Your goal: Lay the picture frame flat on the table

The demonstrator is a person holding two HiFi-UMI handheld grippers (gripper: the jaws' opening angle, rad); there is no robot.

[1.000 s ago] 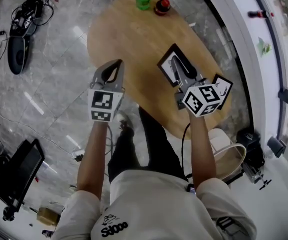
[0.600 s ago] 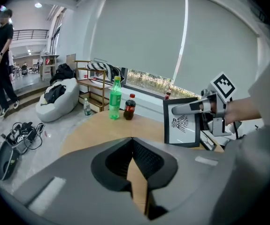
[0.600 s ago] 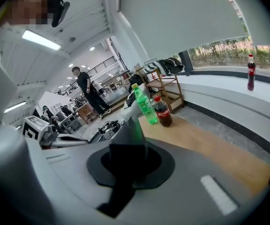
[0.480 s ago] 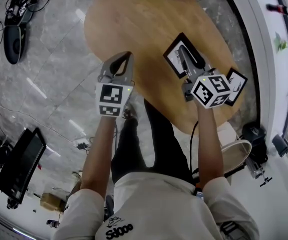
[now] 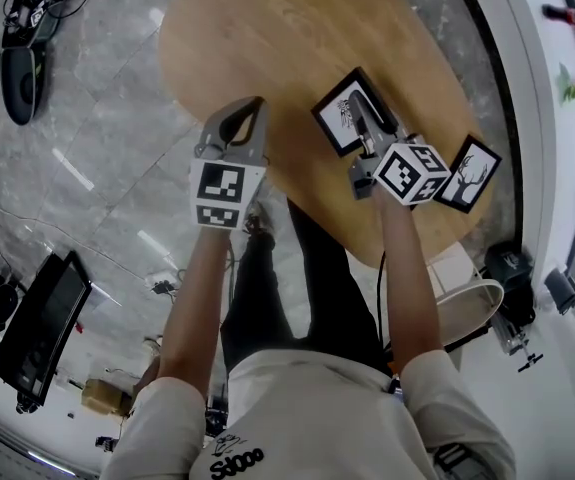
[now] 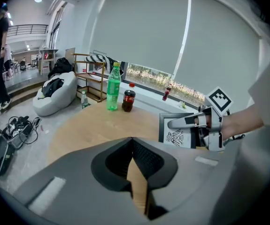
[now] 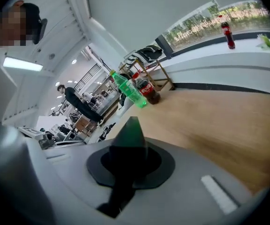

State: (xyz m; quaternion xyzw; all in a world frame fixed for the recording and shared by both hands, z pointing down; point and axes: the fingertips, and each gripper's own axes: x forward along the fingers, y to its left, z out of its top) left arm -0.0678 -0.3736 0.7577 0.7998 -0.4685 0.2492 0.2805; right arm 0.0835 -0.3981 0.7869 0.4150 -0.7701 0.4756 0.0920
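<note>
Grey marble floor (image 5: pixel 97 118) surrounds an oval wooden table (image 5: pixel 267 48) in the head view. The grey left gripper (image 5: pixel 254 103), carrying a marker cube, hangs over the table's near-left edge, apart from everything on the table. The right gripper (image 5: pixel 355 106) reaches over the table's middle, its fingers laid across a black-edged picture frame with a white print (image 5: pixel 335 118). The frame is tilted, not flat. A second black frame showing a dark tree figure (image 5: pixel 470 173) sits at the table's right end, just beside the right gripper's cube.

Left gripper view: the jaws meet at their tips with nothing between them, and bare table wood shows through the gap behind the tips. Over the table's right half, the right gripper pinches the picture frame near its upper edge. The frame stands close to upright, print facing this camera. Its lower edge is hidden by the left gripper's body, so contact with the table cannot be confirmed. A green plastic bottle (image 6: pixel 113 88) and a dark cola bottle with a red cap (image 6: pixel 128 100) stand side by side at the table's far edge.

Right gripper view: the jaws are pressed on a thin dark wedge, the frame seen edge-on. Table wood extends to the right.
</note>
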